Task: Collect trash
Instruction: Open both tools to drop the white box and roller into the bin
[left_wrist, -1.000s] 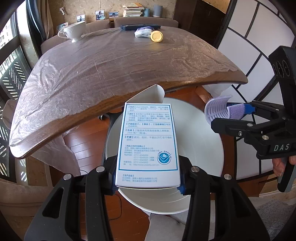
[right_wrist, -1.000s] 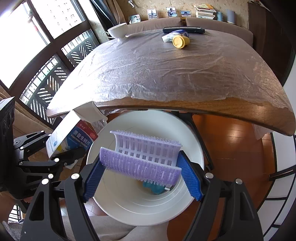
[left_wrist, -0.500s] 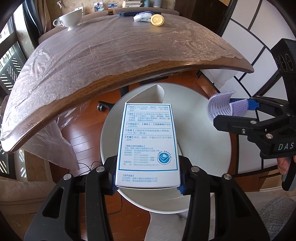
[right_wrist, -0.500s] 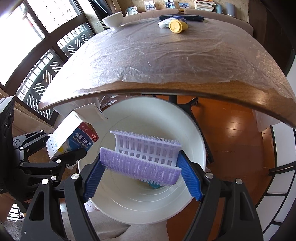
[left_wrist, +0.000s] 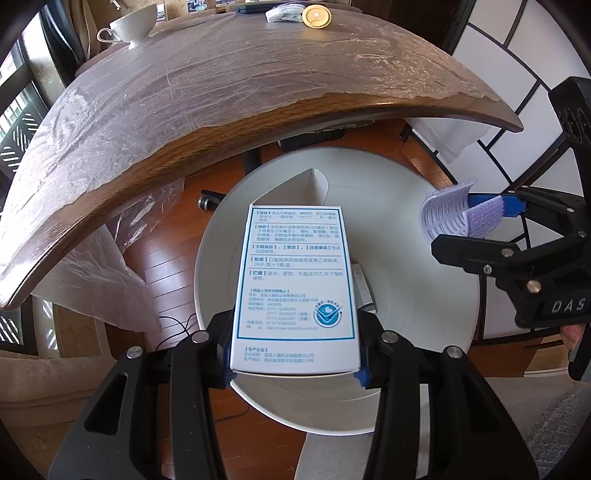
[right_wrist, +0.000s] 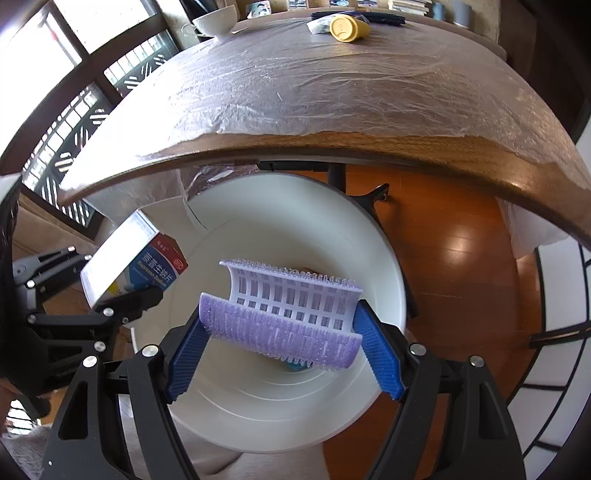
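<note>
The medicine box (left_wrist: 295, 284) looks like light thin cardboard, likely empty or near empty since its top flap is open. It should crush easily, so the sensible hold is across the 2 long side faces near the closed end, which is where the left gripper (left_wrist: 293, 354) has it, clamped between both fingers. The purple hair roller (right_wrist: 284, 317) is a light, springy plastic mesh with a bristly hook surface. It should flex rather than break, and the bristles give good friction. The right gripper (right_wrist: 282, 354) pinches it end to end between the blue pads (right_wrist: 378, 354), and it is bowed into a curve under the squeeze.

Looks: the box is white with a blue border, blue printed Chinese text and a round blue logo. In the right wrist view its front face is red and blue. The roller is lilac on the bristle side, with a paler grid on the inside.

Location: both items hang over the open mouth of the white trash bin (right_wrist: 388, 266), which stands on the wooden floor just in front of the plastic-covered wooden table (left_wrist: 229, 92). The box is over the bin's left part, the roller near the middle. The bin already holds some small items at the bottom, too hidden to name. A yellow lid (right_wrist: 345, 27) and a white teacup (left_wrist: 133, 24) sit at the table's far side.
</note>
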